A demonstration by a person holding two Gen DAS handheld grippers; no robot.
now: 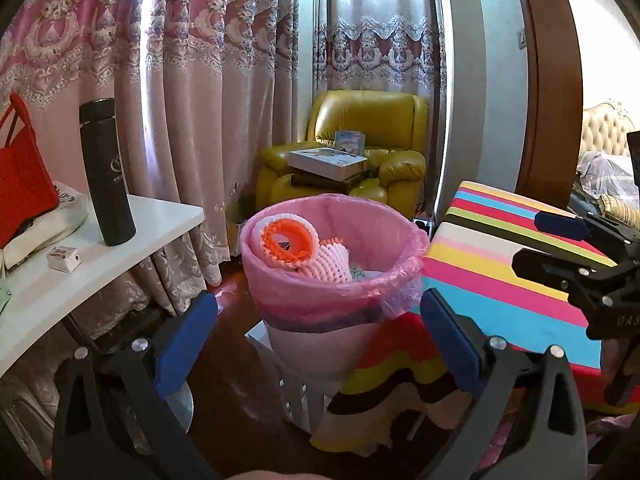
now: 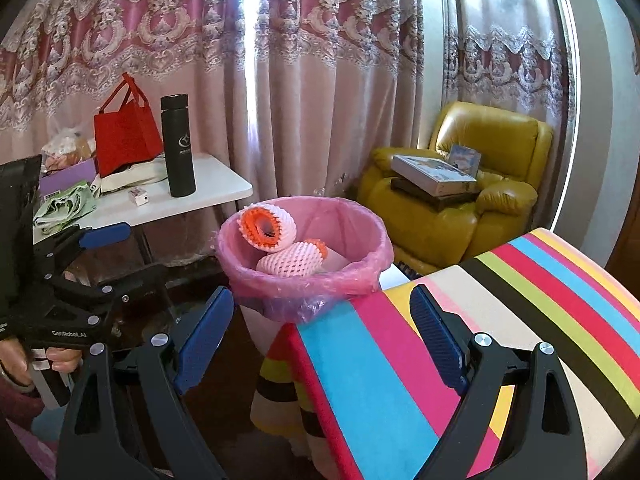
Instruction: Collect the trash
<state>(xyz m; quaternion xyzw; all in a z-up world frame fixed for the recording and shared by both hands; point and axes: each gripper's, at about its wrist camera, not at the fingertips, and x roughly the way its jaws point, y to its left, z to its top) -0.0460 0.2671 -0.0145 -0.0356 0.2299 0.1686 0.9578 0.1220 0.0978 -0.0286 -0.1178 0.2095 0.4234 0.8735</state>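
Note:
A white trash bin with a pink liner (image 1: 404, 256) stands on the floor beside the striped table; it also shows in the right wrist view (image 2: 360, 268). Inside lie white-and-orange foam fruit nets (image 1: 288, 240) (image 2: 268, 226) and a second net (image 2: 292, 262). My left gripper (image 1: 318, 320) is open and empty, just in front of the bin. My right gripper (image 2: 322, 312) is open and empty, over the table's left edge, near the bin. The right gripper shows at the right of the left wrist view (image 1: 568, 240); the left gripper shows at the left of the right wrist view (image 2: 104, 264).
A table with a striped cloth (image 2: 500, 320) is at the right. A white side table (image 2: 216, 188) holds a black flask (image 2: 178, 146), a red bag (image 2: 126, 132) and a small box (image 2: 139, 197). A yellow armchair (image 2: 460, 208) with boxes stands by the curtains.

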